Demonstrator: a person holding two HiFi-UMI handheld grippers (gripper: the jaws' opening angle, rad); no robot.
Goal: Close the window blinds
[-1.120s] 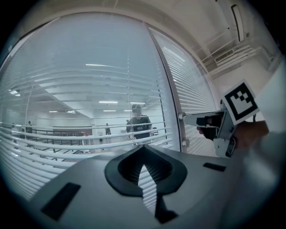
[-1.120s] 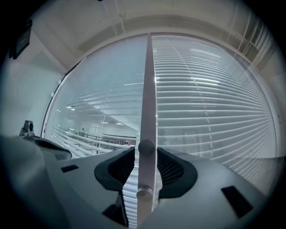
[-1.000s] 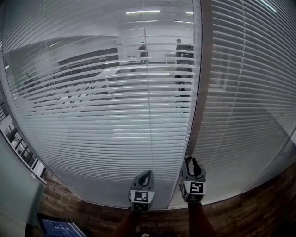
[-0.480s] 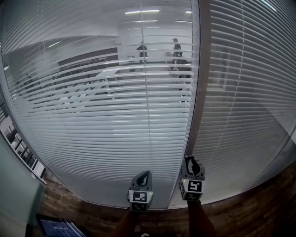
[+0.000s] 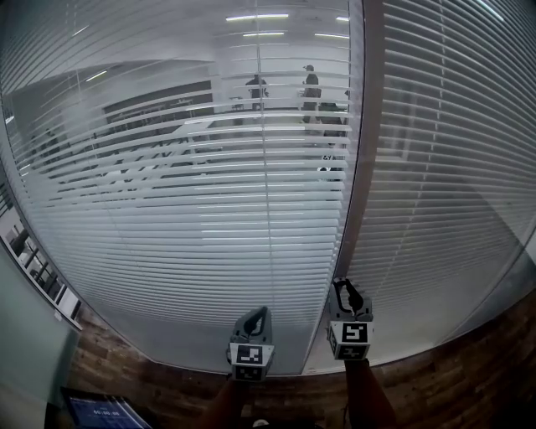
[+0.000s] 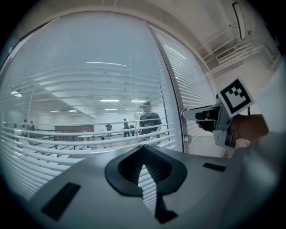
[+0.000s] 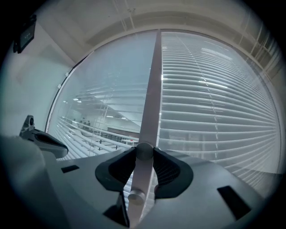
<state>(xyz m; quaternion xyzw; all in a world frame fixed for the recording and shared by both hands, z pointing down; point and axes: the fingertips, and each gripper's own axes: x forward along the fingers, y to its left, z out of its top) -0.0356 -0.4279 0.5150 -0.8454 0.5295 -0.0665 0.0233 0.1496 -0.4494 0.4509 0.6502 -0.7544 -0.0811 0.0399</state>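
right hand-held gripper (image 5: 344, 286) | jaws lately closing, knob (image 7: 144, 150) between, seemingly gripped

Inside an open-plan office: glass partition (image 5: 126, 352) hung with white slatted blinds (image 5: 167, 251), long tables (image 5: 159, 151) and ceiling strip lights (image 5: 258, 17) beyond, people (image 5: 311, 84) standing far off, wood-plank floor (image 5: 469, 369) near.

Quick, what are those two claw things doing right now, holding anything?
Left gripper: closed, holding nothing.
Right gripper: jaws have just been closing, now gripping the round knob on the window frame.
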